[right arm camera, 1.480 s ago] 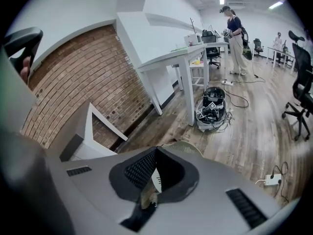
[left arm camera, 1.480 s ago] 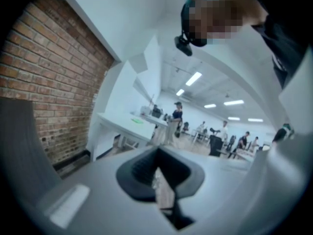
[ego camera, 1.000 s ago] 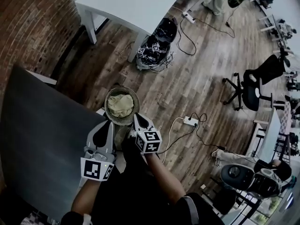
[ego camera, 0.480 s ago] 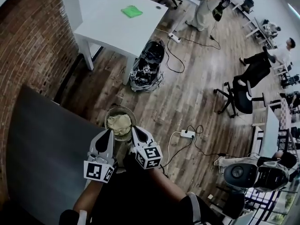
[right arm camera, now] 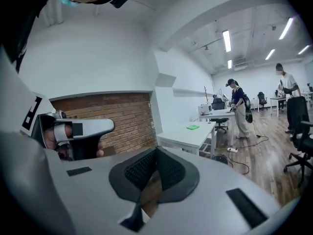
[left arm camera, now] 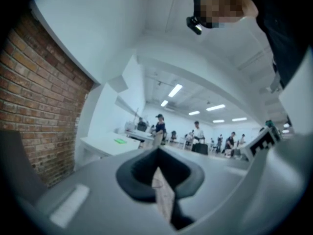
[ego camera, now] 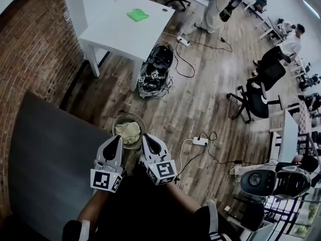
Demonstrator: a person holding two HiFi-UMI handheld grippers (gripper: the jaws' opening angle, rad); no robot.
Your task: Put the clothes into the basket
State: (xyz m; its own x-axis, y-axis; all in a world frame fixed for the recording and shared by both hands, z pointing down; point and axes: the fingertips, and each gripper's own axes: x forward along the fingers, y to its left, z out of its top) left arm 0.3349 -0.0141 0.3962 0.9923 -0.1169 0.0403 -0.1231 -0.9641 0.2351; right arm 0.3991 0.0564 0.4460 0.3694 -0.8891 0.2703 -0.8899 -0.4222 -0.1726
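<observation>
Two claws show, one in each hand, and both are pressed together. The left claw (left arm camera: 157,153) has its dark pads meeting at the tip. The right claw (right arm camera: 156,151) is closed the same way, with a strip of wooden floor (ego camera: 210,104) visible through the slot behind its pads. In the head view they sit side by side, near but apart, tips pointing away from the person, each carrying one marker cube (ego camera: 163,170).

One round basket (ego camera: 118,120) lies just beyond and between the two tips, beside the edge of one dark grey tabletop (ego camera: 45,159). One pale yellow cloth (ego camera: 129,131) is bundled inside the basket, and neither claw touches it.

Farther out, one white tabletop (ego camera: 115,31) bears one green sheet (ego camera: 137,15). One heap of black gear (ego camera: 156,67) with marker squares lies on the floor by its leg. One white power strip (ego camera: 200,141) sits right of the claws, and one black office chair (ego camera: 253,97) stands beyond it. One brick wall (ego camera: 35,49) runs along the left.

Only the head view shows the basket and the cloth. Only the gripper views show the ceiling lights (right arm camera: 226,40). The right gripper view alone shows fingers (right arm camera: 49,140) wrapped round the left claw's handle, and two people (right arm camera: 238,106) standing. The left gripper view shows a larger group far off, too small to count, plus the right claw's cube at its right edge.
</observation>
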